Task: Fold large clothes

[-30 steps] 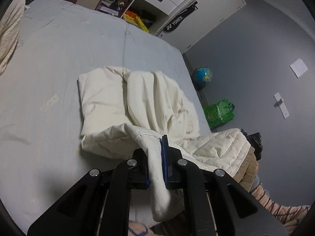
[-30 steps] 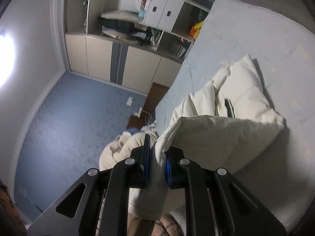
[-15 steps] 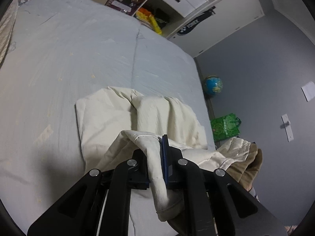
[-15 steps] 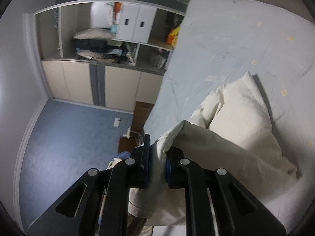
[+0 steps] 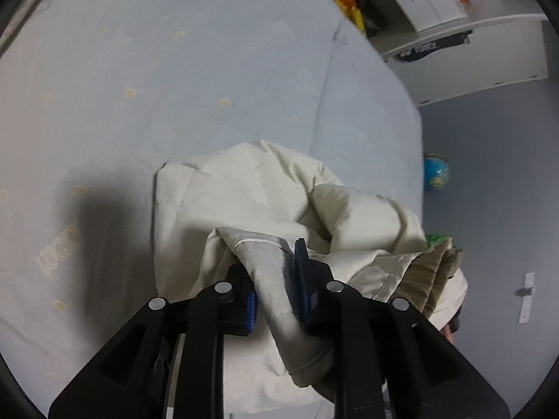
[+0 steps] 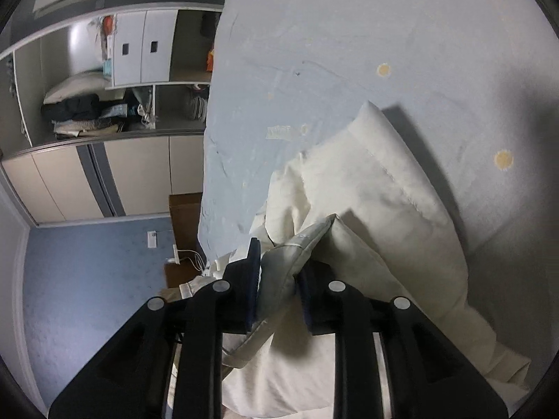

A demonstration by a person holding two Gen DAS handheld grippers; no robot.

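cream quilted garment (image 5: 265,202) | partly folded, bunched | lying on pale blue bed (image 5: 174,70)

garment (image 5: 251,188): cream cloth, matt, softly creased
bed sheet (image 5: 174,70): pale blue cloth, matt, slightly rough
left gripper (image 5: 276,279): black matt plastic, blue ribbed pads
cabinet (image 6: 146,49): smooth white fronts

Garment (image 5: 251,188): cream, plain, with a tan lining (image 5: 429,272) at one edge. Bed sheet (image 5: 174,70): pale blue with scattered yellow dots. Gripper fingers (image 5: 206,331): black, with blue pads (image 5: 252,310). Globe (image 5: 436,176): blue and green. Cabinet doors (image 6: 139,49): white. Floor (image 6: 87,279): mottled blue
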